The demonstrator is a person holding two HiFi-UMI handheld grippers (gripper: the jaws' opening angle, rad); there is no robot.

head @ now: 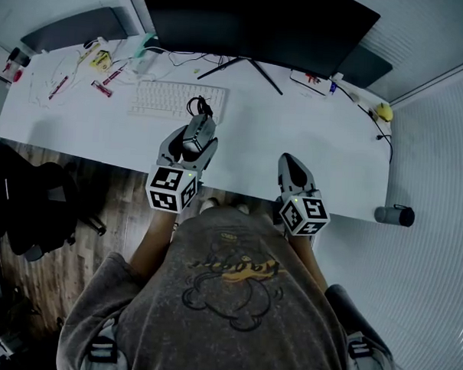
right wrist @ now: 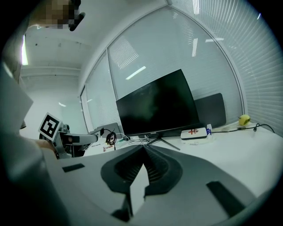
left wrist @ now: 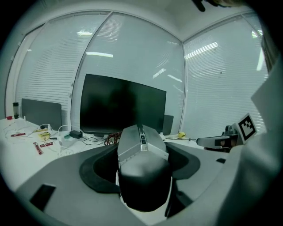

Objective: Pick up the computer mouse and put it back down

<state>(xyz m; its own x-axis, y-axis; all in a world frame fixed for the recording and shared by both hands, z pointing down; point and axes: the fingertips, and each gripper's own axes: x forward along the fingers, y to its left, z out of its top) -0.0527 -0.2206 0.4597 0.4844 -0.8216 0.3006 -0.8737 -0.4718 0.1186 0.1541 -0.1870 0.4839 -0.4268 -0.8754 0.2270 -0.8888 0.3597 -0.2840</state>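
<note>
Mouse (head: 197,134) first: it sits pinched between the jaws of the left gripper (head: 193,143), which are spread wide around its body and press on its two sides. In the left gripper view the computer mouse (left wrist: 142,163) fills the gap between the jaws, dark rounded back nearest the camera, silver front pointing away toward the monitor (left wrist: 121,105). From the right gripper view it hangs clear of the white desk (head: 310,138), with a bundled loop of black cable (right wrist: 110,137) dangling at its front end. In the head view that cable bundle (head: 198,105) lies just beside the right near corner of the white keyboard (head: 170,99), and the mouse is held over the desk in front of it.

The right gripper (head: 291,161) is well apart on the other side, over the near edge of the desk. Its jaws are pressed together with nothing between them, as the right gripper view (right wrist: 143,152) shows plainly.

The wide dark monitor (head: 254,24) stands at the back of the desk on a splayed stand. A small yellow object (head: 383,111) lies near the far right end. Pens and small packets (head: 102,79) are scattered at the far left, and a black office chair (head: 31,202) stands on the wooden floor left of the person.
</note>
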